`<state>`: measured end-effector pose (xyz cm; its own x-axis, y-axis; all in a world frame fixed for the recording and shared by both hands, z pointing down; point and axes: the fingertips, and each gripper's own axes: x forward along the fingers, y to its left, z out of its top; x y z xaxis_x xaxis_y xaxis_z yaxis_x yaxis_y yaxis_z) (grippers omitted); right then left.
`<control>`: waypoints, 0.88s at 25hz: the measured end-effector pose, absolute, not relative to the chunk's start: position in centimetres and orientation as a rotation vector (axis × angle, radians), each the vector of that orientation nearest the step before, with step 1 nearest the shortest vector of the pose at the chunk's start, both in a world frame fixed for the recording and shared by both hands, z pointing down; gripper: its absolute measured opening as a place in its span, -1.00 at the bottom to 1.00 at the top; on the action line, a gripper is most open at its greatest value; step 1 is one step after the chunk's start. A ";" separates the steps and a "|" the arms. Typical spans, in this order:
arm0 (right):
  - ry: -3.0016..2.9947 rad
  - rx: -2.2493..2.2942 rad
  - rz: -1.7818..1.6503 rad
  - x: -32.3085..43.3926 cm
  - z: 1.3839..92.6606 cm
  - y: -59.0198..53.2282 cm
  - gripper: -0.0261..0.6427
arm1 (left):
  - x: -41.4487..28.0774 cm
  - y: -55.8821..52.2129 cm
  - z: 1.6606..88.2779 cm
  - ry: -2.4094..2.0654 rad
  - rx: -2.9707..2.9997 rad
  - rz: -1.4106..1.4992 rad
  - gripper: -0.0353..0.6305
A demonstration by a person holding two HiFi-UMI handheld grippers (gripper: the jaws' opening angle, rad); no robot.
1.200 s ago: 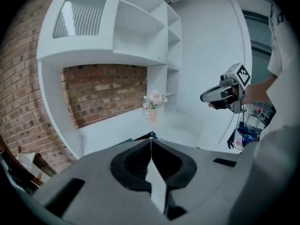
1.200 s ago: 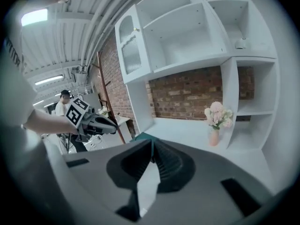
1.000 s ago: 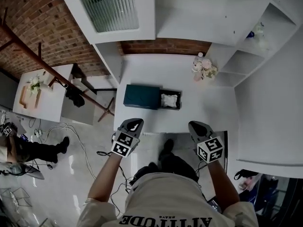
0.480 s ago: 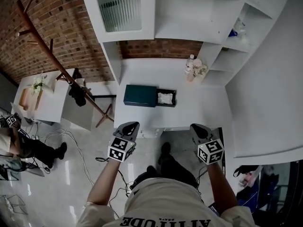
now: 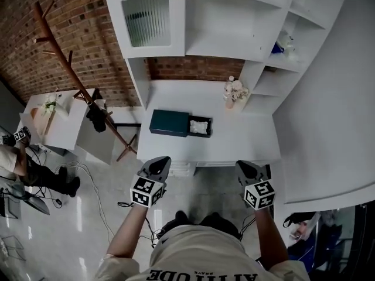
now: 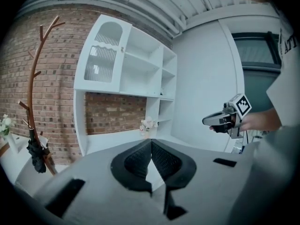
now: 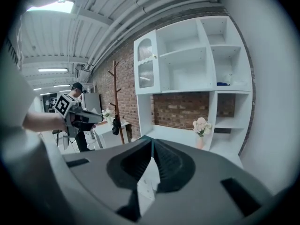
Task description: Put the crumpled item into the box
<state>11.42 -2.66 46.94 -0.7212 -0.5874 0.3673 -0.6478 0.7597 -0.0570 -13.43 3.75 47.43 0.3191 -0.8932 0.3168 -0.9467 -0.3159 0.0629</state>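
Note:
A dark teal box (image 5: 169, 122) lies on the white desk (image 5: 246, 136). Its open tray (image 5: 199, 126) on the right side holds a white crumpled item (image 5: 198, 127). Both grippers hover short of the desk's front edge, well apart from the box. My left gripper (image 5: 160, 163) is shut, jaws meeting at the tip (image 6: 151, 142) with nothing between them. My right gripper (image 5: 244, 166) is shut and empty too (image 7: 151, 142). Each gripper shows in the other's view: the right one (image 6: 216, 120) and the left one (image 7: 87, 117).
A vase of pale flowers (image 5: 232, 91) stands at the desk's back right under white shelves (image 5: 234, 16). A wooden coat rack (image 5: 70, 69) and a small white table (image 5: 58, 119) stand left. Cables (image 5: 88, 180) lie on the floor, with a person (image 5: 14, 163) at far left.
Both grippers have drawn back from the desk and risen a little. The box and desk now look smaller and farther off. Both stay shut and empty.

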 end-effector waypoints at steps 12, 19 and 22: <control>-2.702 0.837 0.269 17.9 46.3 -3.4 -0.82 | -7.8 6.1 45.2 -1.819 2.235 0.223 -0.82; -2.767 0.779 0.238 19.6 45.0 -2.9 -0.82 | -6.1 7.5 44.1 -1.880 2.216 0.186 -0.82; -2.773 0.776 0.241 20.2 44.8 -2.9 -0.82 | -5.6 8.1 43.8 -1.892 2.214 0.179 -0.82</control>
<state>20.17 -2.85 44.84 -0.8265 -0.4866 0.2829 -0.5281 0.8443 -0.0908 -5.65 8.08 43.76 0.1623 -0.9580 0.2362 -0.9854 -0.1448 0.0899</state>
